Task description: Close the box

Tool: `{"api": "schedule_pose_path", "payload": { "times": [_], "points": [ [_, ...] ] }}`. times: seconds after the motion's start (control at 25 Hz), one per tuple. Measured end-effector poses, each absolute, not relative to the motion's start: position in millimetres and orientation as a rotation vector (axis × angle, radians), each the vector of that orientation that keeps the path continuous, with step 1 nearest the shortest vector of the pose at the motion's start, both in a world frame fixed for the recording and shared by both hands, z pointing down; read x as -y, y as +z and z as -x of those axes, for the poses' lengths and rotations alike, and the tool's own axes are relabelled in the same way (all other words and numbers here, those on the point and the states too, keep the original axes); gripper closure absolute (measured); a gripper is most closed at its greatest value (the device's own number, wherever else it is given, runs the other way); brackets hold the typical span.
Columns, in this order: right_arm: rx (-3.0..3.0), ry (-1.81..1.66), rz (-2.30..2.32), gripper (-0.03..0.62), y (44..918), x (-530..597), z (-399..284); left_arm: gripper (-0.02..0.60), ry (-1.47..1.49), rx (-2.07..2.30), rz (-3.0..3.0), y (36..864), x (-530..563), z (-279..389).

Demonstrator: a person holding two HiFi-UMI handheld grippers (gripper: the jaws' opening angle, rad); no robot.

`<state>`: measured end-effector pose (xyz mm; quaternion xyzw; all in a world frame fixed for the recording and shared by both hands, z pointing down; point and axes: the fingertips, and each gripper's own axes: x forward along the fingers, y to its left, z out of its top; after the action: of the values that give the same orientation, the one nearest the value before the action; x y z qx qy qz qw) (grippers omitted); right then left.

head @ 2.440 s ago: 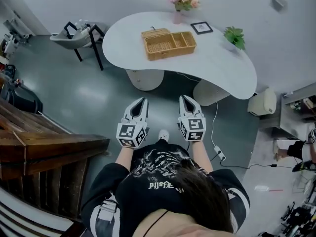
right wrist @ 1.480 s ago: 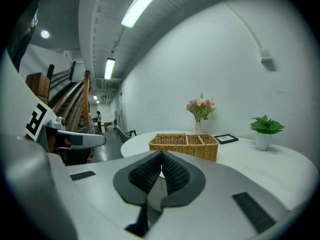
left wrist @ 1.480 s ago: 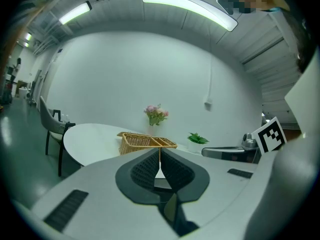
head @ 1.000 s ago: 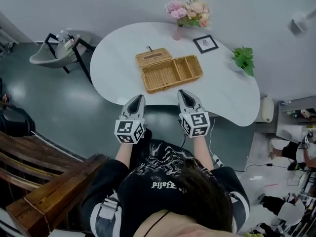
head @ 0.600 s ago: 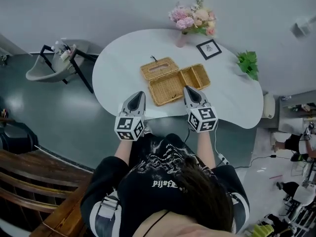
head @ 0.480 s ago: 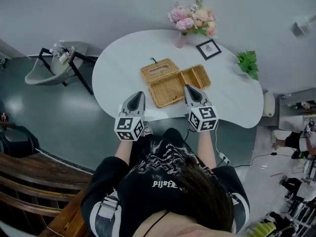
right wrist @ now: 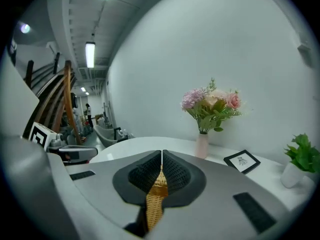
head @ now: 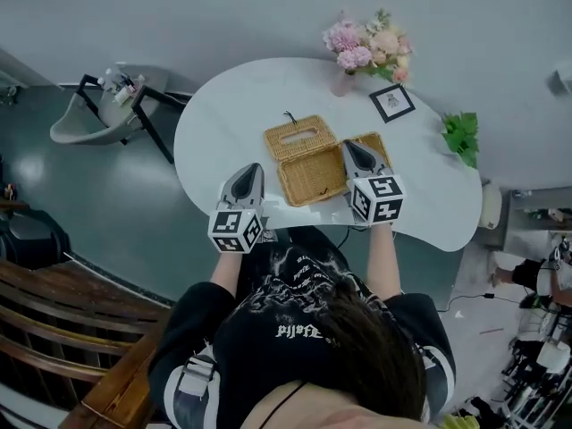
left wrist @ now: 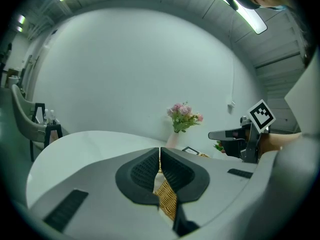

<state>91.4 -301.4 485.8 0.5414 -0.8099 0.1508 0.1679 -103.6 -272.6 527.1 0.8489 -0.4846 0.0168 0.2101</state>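
Open tan wicker box sits at white oval worktop near edge, lid still flat. Left claw pressed together, empty; right claw barely opening, empty. Closing not begun.

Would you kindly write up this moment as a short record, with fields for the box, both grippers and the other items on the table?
box: wicker box, open, on the white table
lid: lid lying back flat behind the box
left gripper: left gripper over the table's near edge, jaws together, empty
right gripper: right gripper over the box's right end, jaws just opening, nothing between them
also on table: flowers, framed picture, potted plant
task status: box not yet closed
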Motion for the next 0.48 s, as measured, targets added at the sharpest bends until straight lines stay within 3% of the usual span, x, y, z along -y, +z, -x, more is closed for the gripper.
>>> {"api": "schedule_pose_path", "payload": {
  "times": [0.48],
  "points": [
    [2.385, 0.465, -1.248, 0.526, 478, 380, -72, 0.555, 0.042, 1.485, -2.288, 520, 302, 105]
  ]
}}
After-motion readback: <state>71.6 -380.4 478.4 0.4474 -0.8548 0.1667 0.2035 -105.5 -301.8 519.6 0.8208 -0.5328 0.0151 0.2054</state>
